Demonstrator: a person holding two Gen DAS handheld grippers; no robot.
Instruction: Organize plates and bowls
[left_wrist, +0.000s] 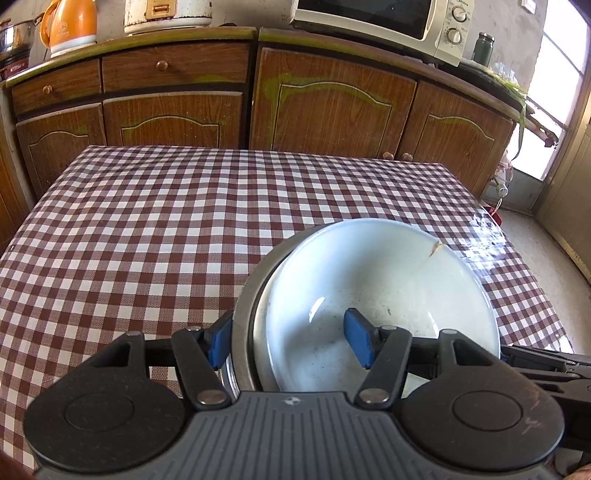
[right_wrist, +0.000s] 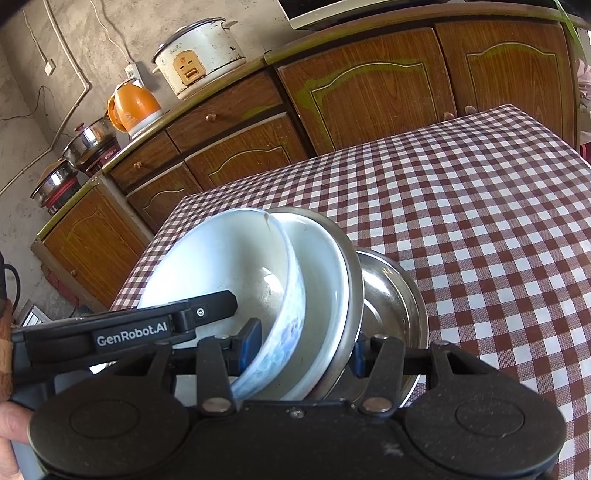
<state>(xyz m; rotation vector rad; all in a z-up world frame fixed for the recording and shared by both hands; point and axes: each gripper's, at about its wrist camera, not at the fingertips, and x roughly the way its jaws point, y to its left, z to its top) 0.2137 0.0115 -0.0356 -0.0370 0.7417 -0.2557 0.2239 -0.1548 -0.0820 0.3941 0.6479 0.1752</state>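
A stack of nested dishes sits over the checked table. On top is a white bowl (left_wrist: 376, 280) with a crack at its far rim; under it lie a white dish (right_wrist: 325, 280) and a steel plate (left_wrist: 242, 317). My left gripper (left_wrist: 287, 342) is shut on the stack's near rim, one blue pad inside the white bowl (right_wrist: 221, 266) and the other outside the steel edge. My right gripper (right_wrist: 303, 350) clamps the opposite rim the same way. A second steel dish (right_wrist: 391, 302) shows just beyond its outer pad. Whether the stack rests on the cloth or hangs above it is unclear.
The red-and-white checked tablecloth (left_wrist: 166, 229) spreads left and ahead of the stack. Wooden cabinets (left_wrist: 332, 103) stand behind the table with a microwave (left_wrist: 388, 22), a rice cooker (right_wrist: 199, 59), an orange kettle (right_wrist: 133, 107) and steel pots (right_wrist: 88, 142) on top. A person's hand (right_wrist: 11, 424) shows at the left edge.
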